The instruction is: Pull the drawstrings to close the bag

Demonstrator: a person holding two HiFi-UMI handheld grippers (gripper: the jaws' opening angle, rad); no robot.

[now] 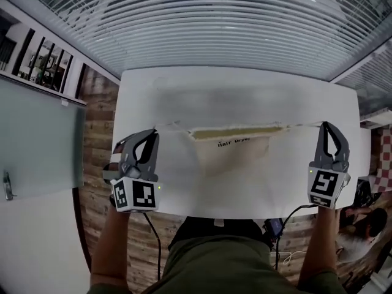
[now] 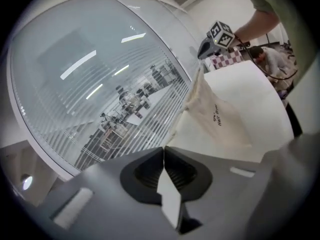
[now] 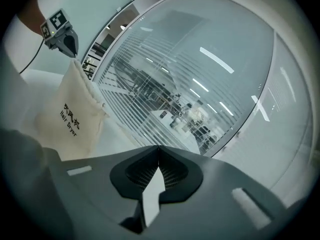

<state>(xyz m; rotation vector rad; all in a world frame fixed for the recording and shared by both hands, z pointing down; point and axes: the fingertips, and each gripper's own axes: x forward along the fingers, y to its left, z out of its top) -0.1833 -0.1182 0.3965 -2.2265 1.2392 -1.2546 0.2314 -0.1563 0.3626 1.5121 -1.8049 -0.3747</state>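
While the left gripper (image 1: 152, 132) presses shut on the left drawstring (image 1: 172, 126), the bag (image 1: 236, 152) lies in the middle of the white table (image 1: 147, 90). It looks soft and light. On the right, the right gripper (image 1: 324, 125) pinches the right drawstring (image 1: 301, 126). The thin strings may slip, so they are best held tight.

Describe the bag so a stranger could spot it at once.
Start at the white table. Between the left tongs and right tongs is a cream cloth bag, a drawstring taut to each. Unlike the grey tongs, it bears black "Hair Dryer" print.
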